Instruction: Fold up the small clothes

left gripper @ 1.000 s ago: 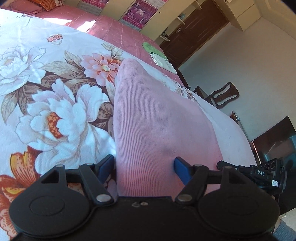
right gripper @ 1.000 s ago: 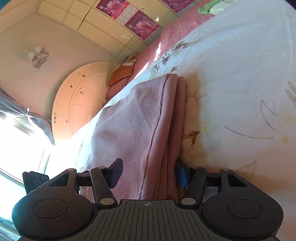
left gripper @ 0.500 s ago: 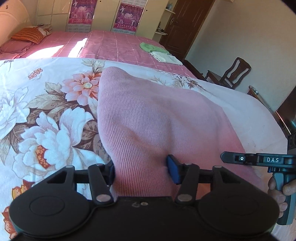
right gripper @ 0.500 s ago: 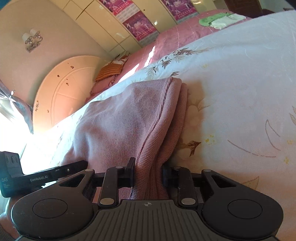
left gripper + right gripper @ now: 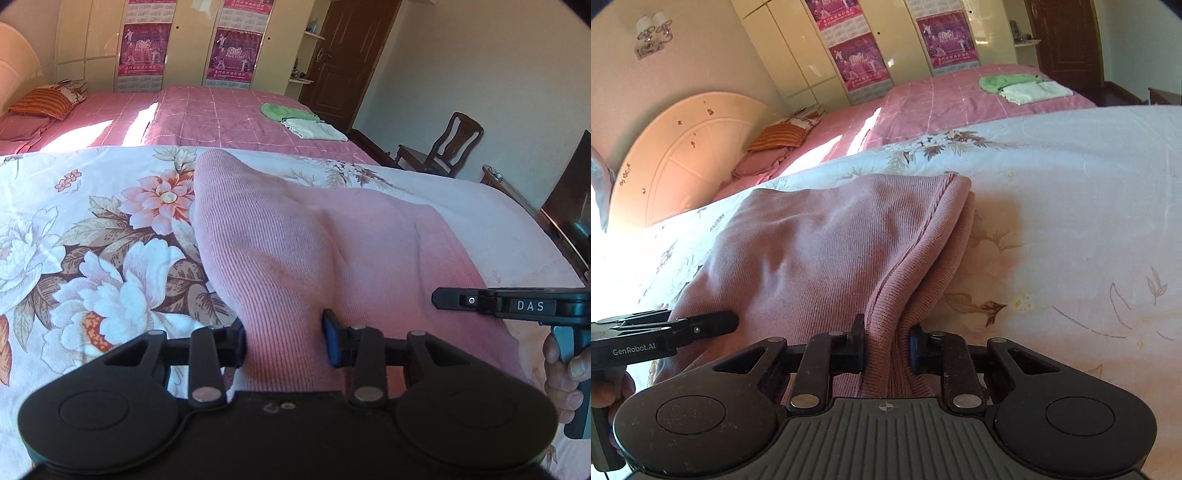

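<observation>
My left gripper (image 5: 284, 338) has just been closing and now pinches a bunched fold of the pink knit (image 5: 314, 251) at its near edge. My right gripper (image 5: 886, 350) has also just been closing, and it clamps the doubled edge of the knit (image 5: 831, 251). The knit lies folded on the floral quilt (image 5: 92, 240), near edge lifted off it. Green and white clothes (image 5: 299, 120) sit folded on the pink bed (image 5: 221, 114) behind.
</observation>
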`<state>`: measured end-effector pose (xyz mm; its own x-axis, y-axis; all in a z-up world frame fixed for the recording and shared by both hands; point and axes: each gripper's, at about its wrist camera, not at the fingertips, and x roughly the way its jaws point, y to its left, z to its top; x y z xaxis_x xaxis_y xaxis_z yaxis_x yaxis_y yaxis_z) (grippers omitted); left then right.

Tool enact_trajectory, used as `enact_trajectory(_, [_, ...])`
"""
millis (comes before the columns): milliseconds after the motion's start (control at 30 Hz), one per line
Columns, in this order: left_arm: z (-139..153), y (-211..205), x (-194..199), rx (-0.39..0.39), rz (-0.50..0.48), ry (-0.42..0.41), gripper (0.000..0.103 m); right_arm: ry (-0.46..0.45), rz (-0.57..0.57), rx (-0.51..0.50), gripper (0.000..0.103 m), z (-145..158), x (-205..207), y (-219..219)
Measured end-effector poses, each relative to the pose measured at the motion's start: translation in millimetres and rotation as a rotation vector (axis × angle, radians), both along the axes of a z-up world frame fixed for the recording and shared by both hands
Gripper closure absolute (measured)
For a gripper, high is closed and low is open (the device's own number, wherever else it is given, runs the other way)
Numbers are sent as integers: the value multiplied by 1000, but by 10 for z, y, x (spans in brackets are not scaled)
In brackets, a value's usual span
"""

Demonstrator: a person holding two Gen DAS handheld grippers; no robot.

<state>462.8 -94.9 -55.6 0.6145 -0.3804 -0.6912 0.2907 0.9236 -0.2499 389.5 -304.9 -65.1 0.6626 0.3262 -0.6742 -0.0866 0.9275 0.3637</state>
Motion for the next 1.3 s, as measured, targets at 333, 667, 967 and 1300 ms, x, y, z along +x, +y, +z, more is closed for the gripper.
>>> enact_trajectory(333, [402,492,-252,-26,-59,-80,70,-110,45,-97,83,521,-227,756])
enact_trajectory(667, [609,1978,-647,18,58,-81,70,-146,186,-44,83,573,-168,2232])
enact_trajectory(967, [427,2987,-827,0,134,-6,68,-81,242,25,83,218,-70,3136])
enact_trajectory(1300, [-18,3271,-858,-73,167,23,35,45,144,83,83,-284,-118,2873])
